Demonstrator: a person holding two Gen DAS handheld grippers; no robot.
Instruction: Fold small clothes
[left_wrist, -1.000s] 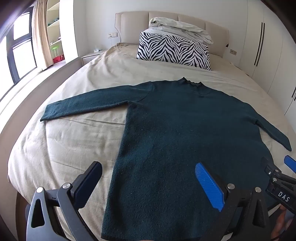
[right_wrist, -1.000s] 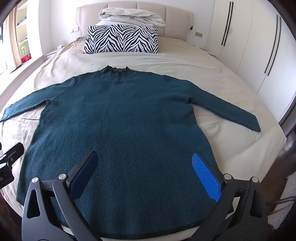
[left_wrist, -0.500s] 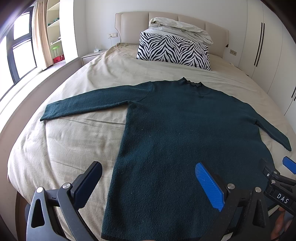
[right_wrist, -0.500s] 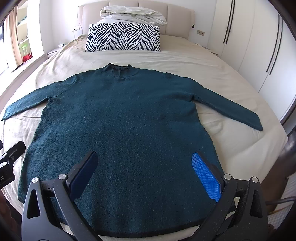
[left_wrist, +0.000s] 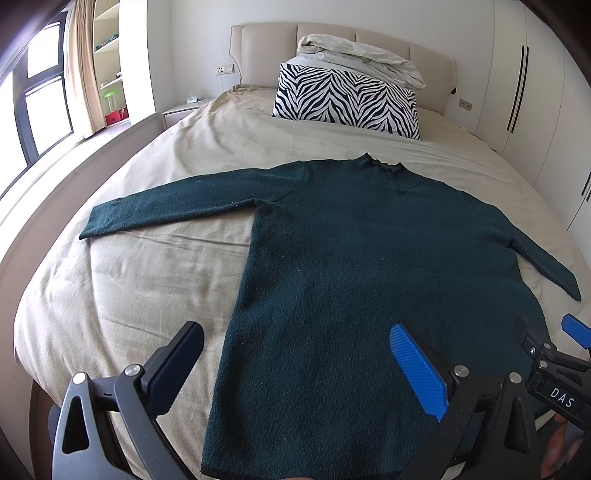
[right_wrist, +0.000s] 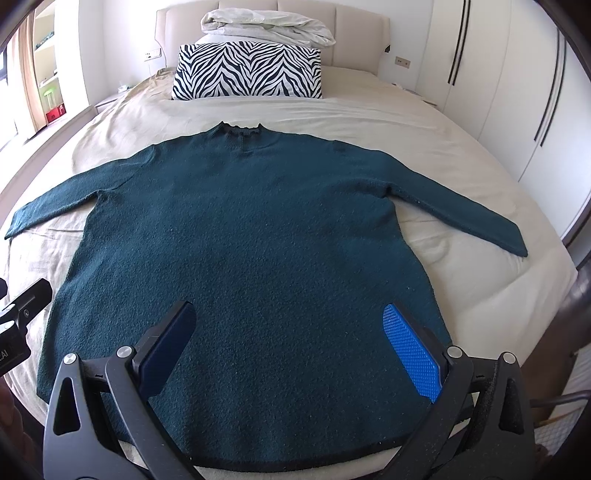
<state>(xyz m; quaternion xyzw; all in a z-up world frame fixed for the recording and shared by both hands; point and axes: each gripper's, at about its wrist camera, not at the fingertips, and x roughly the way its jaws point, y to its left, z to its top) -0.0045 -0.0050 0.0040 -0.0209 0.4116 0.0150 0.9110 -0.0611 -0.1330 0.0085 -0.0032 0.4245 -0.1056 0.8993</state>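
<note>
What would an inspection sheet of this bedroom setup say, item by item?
Surface: bed with a beige sheet, lightly creased.
Job's things: one dark green sweater lying flat, unfolded, both sleeves spread outward, collar toward the headboard.
Clutter: zebra pillow near the headboard, with a crumpled duvet on top.
Grippers: left gripper open and empty near the sweater's left hem corner; right gripper open and empty over the hem.
Cables: nothing seen.
Surroundings: white wardrobe on the right, window with curtain and shelves on the left, nightstand by the bed.
</note>
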